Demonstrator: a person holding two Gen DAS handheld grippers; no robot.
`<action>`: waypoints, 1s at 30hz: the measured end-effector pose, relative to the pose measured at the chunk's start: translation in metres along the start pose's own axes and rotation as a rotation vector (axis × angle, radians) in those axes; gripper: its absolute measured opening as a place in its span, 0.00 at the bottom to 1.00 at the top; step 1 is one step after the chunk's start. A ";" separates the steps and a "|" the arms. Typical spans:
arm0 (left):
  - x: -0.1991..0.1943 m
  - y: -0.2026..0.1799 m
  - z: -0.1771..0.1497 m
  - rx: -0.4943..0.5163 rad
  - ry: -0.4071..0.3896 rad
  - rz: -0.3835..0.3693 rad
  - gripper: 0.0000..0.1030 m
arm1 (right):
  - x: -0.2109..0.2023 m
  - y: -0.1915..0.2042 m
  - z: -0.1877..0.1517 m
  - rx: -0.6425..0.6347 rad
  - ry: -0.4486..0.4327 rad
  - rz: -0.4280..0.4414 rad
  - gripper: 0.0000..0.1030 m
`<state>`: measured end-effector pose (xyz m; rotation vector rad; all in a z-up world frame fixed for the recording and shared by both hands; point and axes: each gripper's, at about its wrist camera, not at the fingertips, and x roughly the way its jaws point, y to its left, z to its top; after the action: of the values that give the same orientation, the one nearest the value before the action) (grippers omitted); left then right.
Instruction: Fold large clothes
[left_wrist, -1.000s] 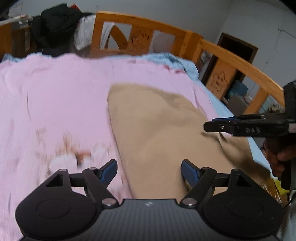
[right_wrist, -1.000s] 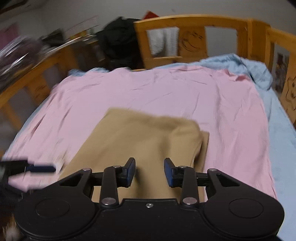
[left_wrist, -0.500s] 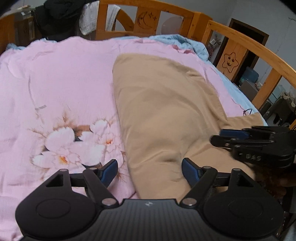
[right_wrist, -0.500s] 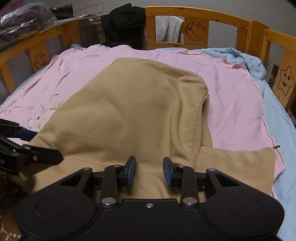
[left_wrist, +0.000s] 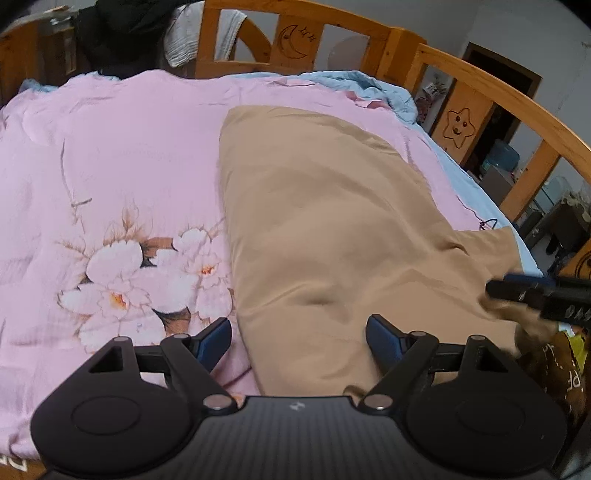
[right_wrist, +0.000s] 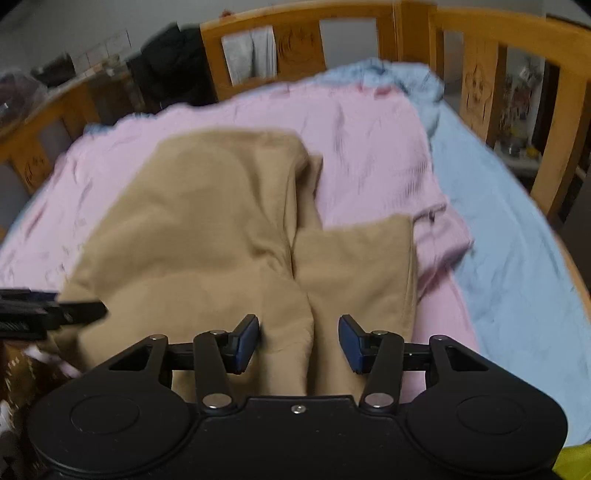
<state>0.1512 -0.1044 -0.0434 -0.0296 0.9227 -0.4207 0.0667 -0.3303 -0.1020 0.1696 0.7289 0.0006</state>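
A large tan garment lies spread on the pink floral quilt, reaching from mid-bed to the near edge; a sleeve or flap sticks out to its right. My left gripper is open over the garment's near left edge, not gripping. My right gripper is open over the garment's near end by a fold seam, empty. The right gripper's fingers show at the right of the left wrist view, beside the garment's right corner. The left gripper's fingers show at the left of the right wrist view.
A wooden bed rail with moon and star cut-outs runs round the far and right sides. A blue sheet lies along the right. Dark clothes hang at the far left corner. A brown patterned item sits at the near right.
Both grippers came down and nearer to the garment's near edge. The right gripper has opened wider and shifted right, so the side flap is now more in its view.
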 end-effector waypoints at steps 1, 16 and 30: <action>-0.001 0.001 0.000 0.006 -0.002 -0.006 0.82 | -0.004 -0.002 0.004 -0.005 -0.022 0.032 0.54; 0.006 0.018 0.003 -0.034 0.014 -0.047 0.89 | 0.097 -0.065 0.127 0.023 0.147 0.546 0.93; 0.011 0.022 0.008 -0.034 0.026 -0.060 0.91 | 0.154 -0.076 0.108 0.082 0.413 0.784 0.99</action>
<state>0.1709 -0.0895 -0.0518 -0.0834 0.9566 -0.4617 0.2486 -0.4131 -0.1363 0.5357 1.0337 0.7722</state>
